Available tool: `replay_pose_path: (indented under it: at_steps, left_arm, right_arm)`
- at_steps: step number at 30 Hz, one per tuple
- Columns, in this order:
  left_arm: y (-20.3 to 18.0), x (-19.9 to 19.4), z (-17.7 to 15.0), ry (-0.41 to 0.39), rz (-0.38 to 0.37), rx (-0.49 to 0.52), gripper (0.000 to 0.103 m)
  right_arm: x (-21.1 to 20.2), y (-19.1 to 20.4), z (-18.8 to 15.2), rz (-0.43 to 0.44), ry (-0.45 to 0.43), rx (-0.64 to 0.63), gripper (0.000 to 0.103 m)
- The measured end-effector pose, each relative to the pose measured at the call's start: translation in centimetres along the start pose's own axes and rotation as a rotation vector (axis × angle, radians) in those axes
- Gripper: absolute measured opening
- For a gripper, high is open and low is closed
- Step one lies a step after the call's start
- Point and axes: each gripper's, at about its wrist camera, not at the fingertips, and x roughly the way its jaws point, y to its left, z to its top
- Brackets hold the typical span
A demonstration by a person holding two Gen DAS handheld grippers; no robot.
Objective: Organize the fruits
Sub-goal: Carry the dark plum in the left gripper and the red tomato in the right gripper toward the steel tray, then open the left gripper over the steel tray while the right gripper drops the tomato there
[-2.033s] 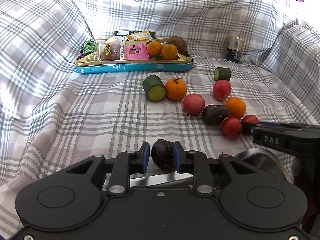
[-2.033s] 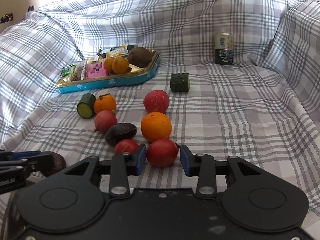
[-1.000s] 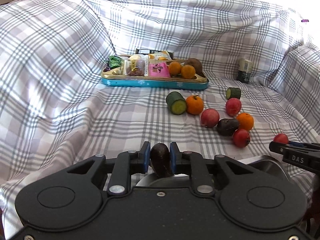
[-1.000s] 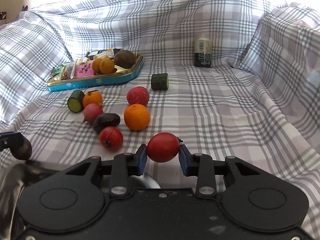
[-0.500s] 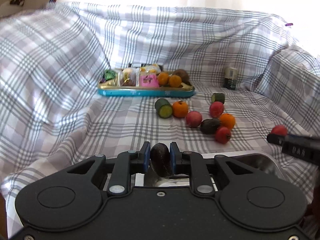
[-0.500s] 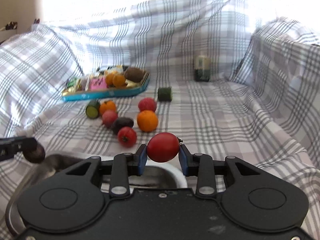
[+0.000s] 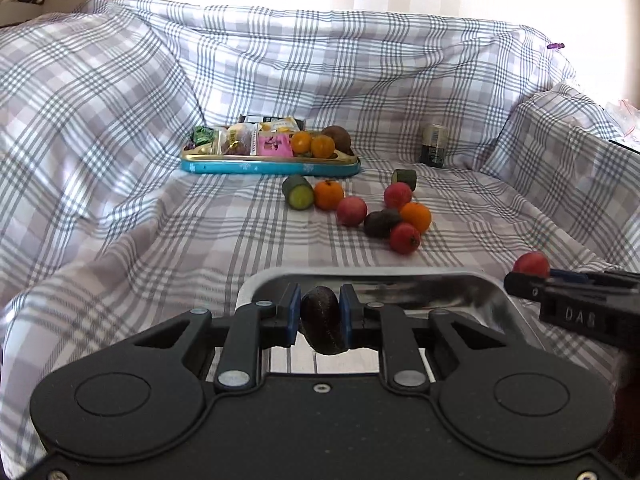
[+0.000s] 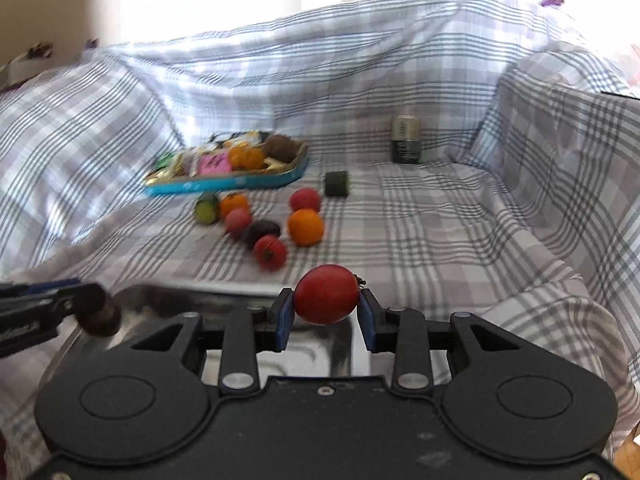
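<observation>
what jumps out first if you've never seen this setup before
The left gripper pinches a dark wrinkled fruit and the right gripper a glossy red tomato, both over a shiny metal tray in the foreground. Beyond, loose red, orange and dark fruits cluster mid-way across the grey plaid cloth, before a teal snack tin.

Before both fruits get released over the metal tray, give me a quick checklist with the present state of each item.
1. Left gripper shut on dark fruit: ok.
2. Right gripper shut on red fruit: ok.
3. Metal tray below both grippers: ok.
4. The two grippers clear of each other: ok.
5. Tray floor free where the fruits would land: cannot tell, mostly hidden.
6. Loose fruits remaining on checked cloth: not ok, several remain.
</observation>
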Motion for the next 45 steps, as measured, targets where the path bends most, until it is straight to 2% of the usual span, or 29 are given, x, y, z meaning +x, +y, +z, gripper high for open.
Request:
replay_pose_path:
  at_steps: [8, 23, 45]
  left_arm:
    - [0.0, 0.2, -0.7, 0.011, -0.004, 0.001, 0.027]
    - [0.0, 0.7, -0.9, 0.043, -0.004, -0.001, 0.027]
    - [0.4, 0.9, -1.0, 0.057, 0.003, -0.019, 0.028]
  right_arm:
    - [-1.0, 1.0, -1.8, 0.073, 0.027, -0.014, 0.036]
    - [-0.2, 0.9, -1.9, 0.09, 0.055, 0.0, 0.037]
    - [-0.1, 0.9, -2.0, 0.085, 0.05, 0.002, 0.037]
